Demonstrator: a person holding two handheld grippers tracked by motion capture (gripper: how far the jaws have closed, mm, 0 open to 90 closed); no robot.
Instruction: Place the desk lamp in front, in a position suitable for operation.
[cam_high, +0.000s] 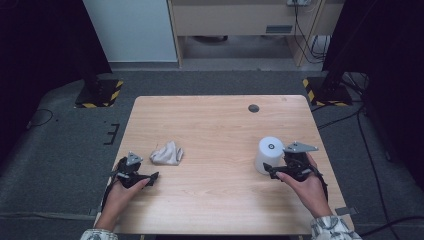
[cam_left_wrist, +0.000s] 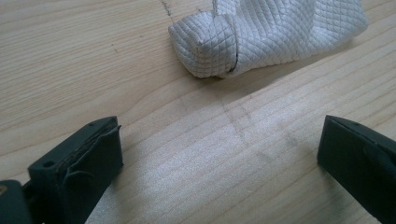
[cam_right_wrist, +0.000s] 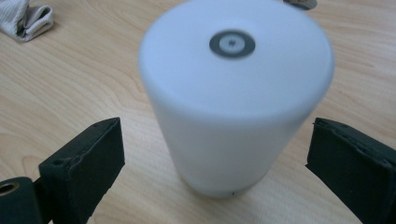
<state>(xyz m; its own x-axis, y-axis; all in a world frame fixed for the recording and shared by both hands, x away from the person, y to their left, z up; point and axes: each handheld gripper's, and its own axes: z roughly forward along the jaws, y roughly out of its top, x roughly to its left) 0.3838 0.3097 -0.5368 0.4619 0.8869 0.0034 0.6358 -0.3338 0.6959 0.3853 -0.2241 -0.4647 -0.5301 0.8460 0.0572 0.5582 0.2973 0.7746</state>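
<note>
On the table (cam_high: 215, 200), your right gripper (cam_high: 274, 172) is spread wide around the upright white cylinder (cam_high: 269, 154), not touching. Your left gripper (cam_high: 150, 177), also spread, rests near the crumpled cloth (cam_high: 167, 153).

Your wooden table (cam_high: 215, 200): a small dark round disc (cam_high: 254, 108) sits near the far edge, right of centre. Grey carpet (cam_high: 55, 155) surrounds it. Beyond your far corners stand two yellow-and-black striped bases, the left base (cam_high: 100, 93) and the right base (cam_high: 325, 92). Cables (cam_high: 370, 145) trail along the right edge. A pale cabinet (cam_high: 240, 20) stands farther back.
</note>
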